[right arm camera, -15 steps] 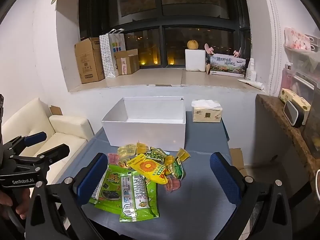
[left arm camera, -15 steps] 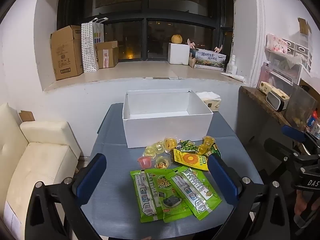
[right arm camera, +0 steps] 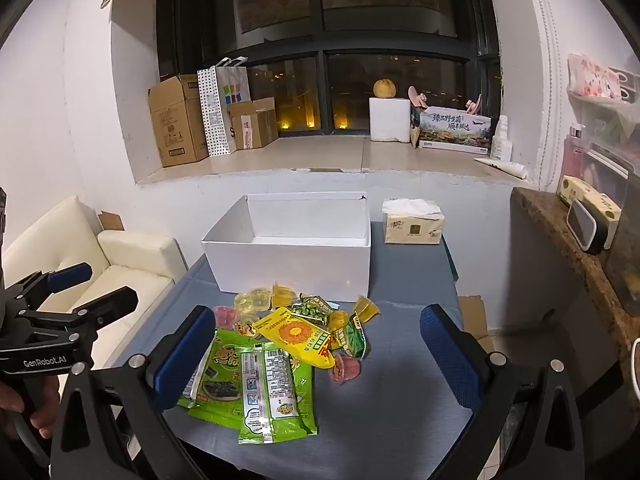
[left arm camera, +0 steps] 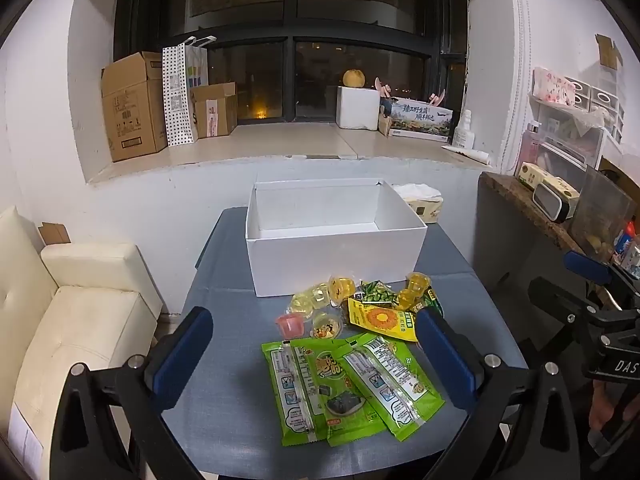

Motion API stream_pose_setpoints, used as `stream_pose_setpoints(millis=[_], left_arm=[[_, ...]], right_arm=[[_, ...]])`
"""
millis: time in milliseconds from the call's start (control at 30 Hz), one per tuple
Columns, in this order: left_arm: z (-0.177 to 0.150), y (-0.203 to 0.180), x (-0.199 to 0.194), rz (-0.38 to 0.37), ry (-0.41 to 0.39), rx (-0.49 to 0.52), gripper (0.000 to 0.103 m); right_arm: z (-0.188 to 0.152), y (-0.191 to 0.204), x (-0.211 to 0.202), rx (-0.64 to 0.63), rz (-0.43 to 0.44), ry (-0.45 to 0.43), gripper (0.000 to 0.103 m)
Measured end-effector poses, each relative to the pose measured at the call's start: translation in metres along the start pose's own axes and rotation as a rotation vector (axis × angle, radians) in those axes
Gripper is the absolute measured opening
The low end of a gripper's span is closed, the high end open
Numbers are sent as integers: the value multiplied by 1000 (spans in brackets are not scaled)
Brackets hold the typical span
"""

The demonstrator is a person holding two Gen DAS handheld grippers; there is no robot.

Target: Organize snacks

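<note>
An empty white box stands at the back of the grey-blue table. In front of it lies a heap of snacks: green seaweed packets, a yellow sunflower-seed bag, small green pea packets and several jelly cups. My left gripper hovers open above the near packets, nothing between its blue pads. My right gripper also hangs open over the heap, holding nothing. Each gripper shows at the edge of the other's view.
A tissue pack sits at the table's back right. A cream sofa flanks the left side, a dark counter with clutter the right. Cartons and a paper bag stand on the window sill.
</note>
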State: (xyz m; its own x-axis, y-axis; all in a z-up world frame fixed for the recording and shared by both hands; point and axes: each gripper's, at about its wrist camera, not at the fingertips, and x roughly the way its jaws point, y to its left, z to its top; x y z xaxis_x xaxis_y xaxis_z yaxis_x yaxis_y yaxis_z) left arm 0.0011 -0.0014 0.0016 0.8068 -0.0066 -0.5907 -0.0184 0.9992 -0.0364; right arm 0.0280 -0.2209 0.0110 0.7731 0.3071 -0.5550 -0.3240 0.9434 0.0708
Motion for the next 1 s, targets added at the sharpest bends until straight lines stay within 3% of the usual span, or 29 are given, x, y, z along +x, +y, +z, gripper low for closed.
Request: stream_pose_setpoints(millis=[1000], left_arm=[[0, 2, 0, 0, -1, -1, 103]], right_arm=[[2, 1, -1, -6, -4, -1, 103]])
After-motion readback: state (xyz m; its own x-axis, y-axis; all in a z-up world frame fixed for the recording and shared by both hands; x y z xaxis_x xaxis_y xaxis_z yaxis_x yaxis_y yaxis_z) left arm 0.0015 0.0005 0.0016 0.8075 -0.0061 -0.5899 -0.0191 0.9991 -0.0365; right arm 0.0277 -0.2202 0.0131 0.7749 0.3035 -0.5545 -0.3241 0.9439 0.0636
